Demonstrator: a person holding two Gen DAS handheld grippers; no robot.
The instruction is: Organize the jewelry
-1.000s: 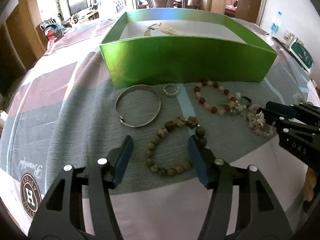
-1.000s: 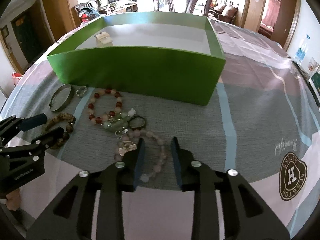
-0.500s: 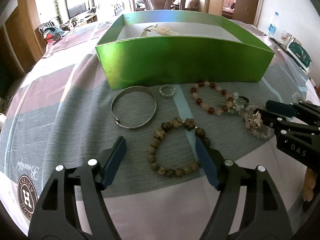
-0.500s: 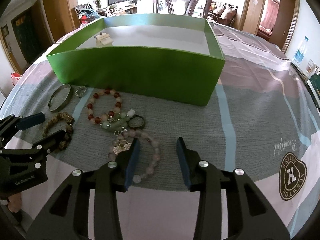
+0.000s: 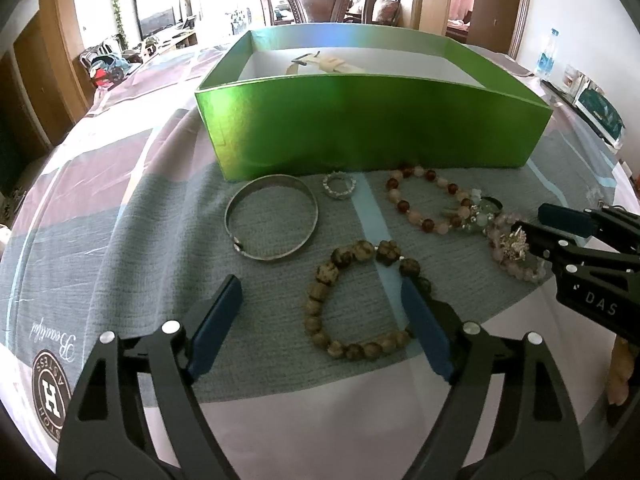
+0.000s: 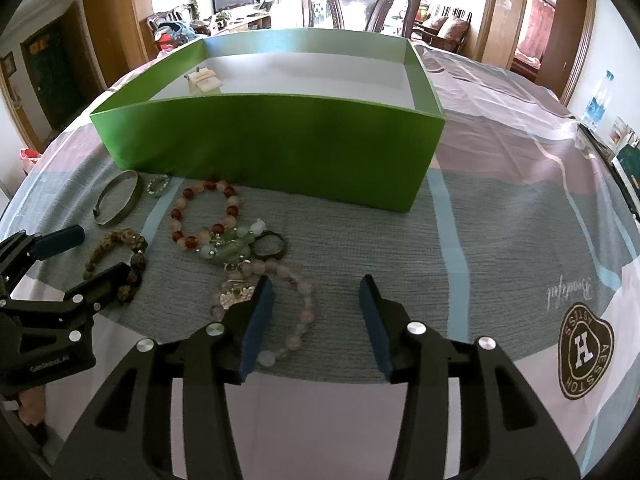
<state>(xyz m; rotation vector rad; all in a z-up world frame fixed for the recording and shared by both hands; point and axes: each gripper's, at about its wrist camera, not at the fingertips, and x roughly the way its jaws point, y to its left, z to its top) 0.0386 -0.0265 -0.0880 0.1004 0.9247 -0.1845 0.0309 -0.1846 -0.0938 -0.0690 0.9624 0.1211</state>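
While both grippers sit low over the tablecloth (image 5: 120, 216), their jaws are opening; the left gripper (image 5: 322, 298) spreads around the brown bead bracelet (image 5: 356, 304), its right pad just about at the beads, not pinching; the right gripper (image 6: 316, 300) has the pink bead bracelet (image 6: 296, 312) partly between its pads, loose. The silver bangle (image 5: 272, 218) lies just left; the small ring (image 5: 339, 186) and red bead bracelet (image 5: 428, 200) lie near the green box (image 5: 360, 128), which sits on the far side.
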